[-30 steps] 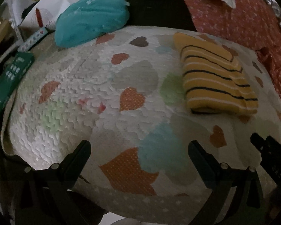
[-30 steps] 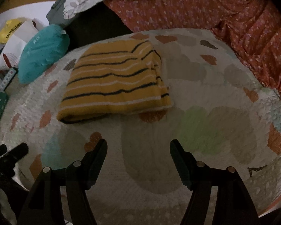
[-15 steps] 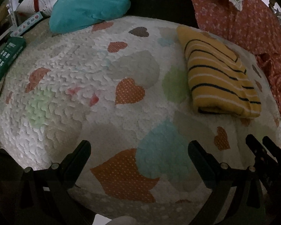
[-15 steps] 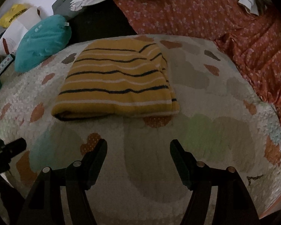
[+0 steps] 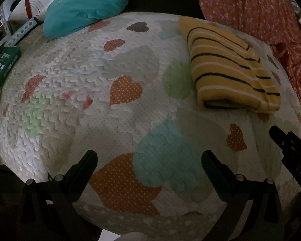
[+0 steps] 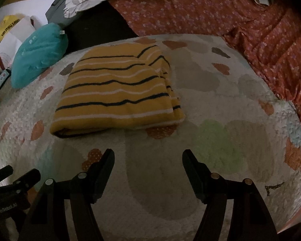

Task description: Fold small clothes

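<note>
Lying folded into a compact rectangle on the heart-print quilt (image 6: 220, 92), the yellow striped garment (image 6: 118, 92) sits toward the far side of the cover, its rolled fold edge facing the cameras and its layered open edges stacked on the right in the right wrist view. In the left wrist view the same garment (image 5: 228, 68) lies well off to the right of centre. The fabric looks like a soft, thick knit: judged light, limp, and not slippery, it should drape and sag once lifted and will not hold shape unsupported. Any further fold or lift would best be taken at the two near corners of the fold edge, pinching all layers together so the stack does not slide apart; a single-corner grasp risks the fold opening.

The right gripper (image 6: 148, 160) hangs over bare quilt just short of the garment, fingers spread wide and holding nothing. The left gripper (image 5: 149, 160) is likewise spread and empty, over the quilt's orange and teal hearts, well apart from the garment. Neither touches the cloth.

Beyond the quilt, a teal pillow (image 6: 38, 58) lies at the far left, red floral bedding (image 6: 230, 14) fills the far right, and a green box (image 5: 2, 70) lies at the left edge.

The fold appears complete or nearly so.
</note>
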